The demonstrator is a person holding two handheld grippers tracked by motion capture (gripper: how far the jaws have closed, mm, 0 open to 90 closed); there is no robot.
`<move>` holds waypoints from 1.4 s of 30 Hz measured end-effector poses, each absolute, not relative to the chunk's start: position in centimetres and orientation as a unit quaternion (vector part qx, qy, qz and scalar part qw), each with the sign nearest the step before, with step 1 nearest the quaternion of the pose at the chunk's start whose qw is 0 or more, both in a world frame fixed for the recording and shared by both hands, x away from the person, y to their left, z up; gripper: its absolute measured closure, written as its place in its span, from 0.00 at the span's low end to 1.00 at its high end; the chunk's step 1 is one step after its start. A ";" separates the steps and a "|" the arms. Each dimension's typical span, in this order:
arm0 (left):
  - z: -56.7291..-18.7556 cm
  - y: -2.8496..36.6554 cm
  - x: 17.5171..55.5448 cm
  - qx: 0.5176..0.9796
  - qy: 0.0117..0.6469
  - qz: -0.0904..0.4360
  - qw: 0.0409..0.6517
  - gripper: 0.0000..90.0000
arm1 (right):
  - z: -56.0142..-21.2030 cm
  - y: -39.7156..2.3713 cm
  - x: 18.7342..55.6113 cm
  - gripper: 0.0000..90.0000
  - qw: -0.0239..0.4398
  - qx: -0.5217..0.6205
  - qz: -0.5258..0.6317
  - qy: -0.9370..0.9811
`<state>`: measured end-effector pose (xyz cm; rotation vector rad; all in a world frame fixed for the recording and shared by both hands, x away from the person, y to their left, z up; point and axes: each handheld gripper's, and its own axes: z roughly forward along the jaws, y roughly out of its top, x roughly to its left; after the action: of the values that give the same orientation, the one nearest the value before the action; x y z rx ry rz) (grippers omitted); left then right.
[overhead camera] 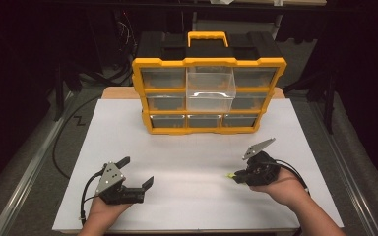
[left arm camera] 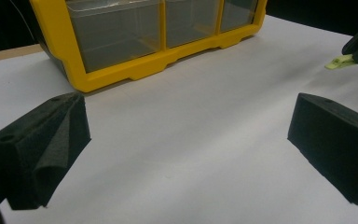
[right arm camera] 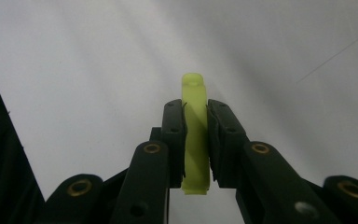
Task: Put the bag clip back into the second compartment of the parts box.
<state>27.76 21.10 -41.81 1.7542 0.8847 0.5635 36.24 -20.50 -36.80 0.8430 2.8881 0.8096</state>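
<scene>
Yellow-green clip (right arm camera: 195, 135) is clamped between the right gripper (right arm camera: 196, 126) fingers, held low over the tabletop (overhead camera: 192, 162) toward its right side, closer to the near edge than the far one. Long axis runs straight along the fingers; the rounded tip with a small hole sticks out past the fingertips, the tail sits back between the finger bases. From the high view the clip (overhead camera: 232, 175) points left, toward the tabletop's middle, not at the organizer (overhead camera: 207, 96).

The organizer stands at the far edge, centre, yellow frame with clear drawers. One drawer (overhead camera: 210, 88), top row middle, is pulled out toward the person and looks empty. Judgement: that is the likely drop target, so the clip lies well short of it and to its right; the right hand (overhead camera: 285, 189) is the nearer one and already loaded. Move needs a reach forward and left, plus a wrist turn to aim the tip into the drawer.

Right hand pose: low, gripper rolled so its grey plate tilts up.

Left gripper (overhead camera: 138, 173): fingers wide apart, holding nothing, just above the tabletop near the near-left corner, pointing toward the organizer's bottom row (left arm camera: 158, 28).
</scene>
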 end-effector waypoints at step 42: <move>-41.7 20.9 27.6 0.734 0.358 0.227 0.530 0.00 | -23.5 -17.2 38.5 0.88 -0.010 0.195 0.200 0.960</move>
<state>27.64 20.89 -41.70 1.7525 0.8540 0.5416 38.48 -17.21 -23.54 0.6160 3.0362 0.6327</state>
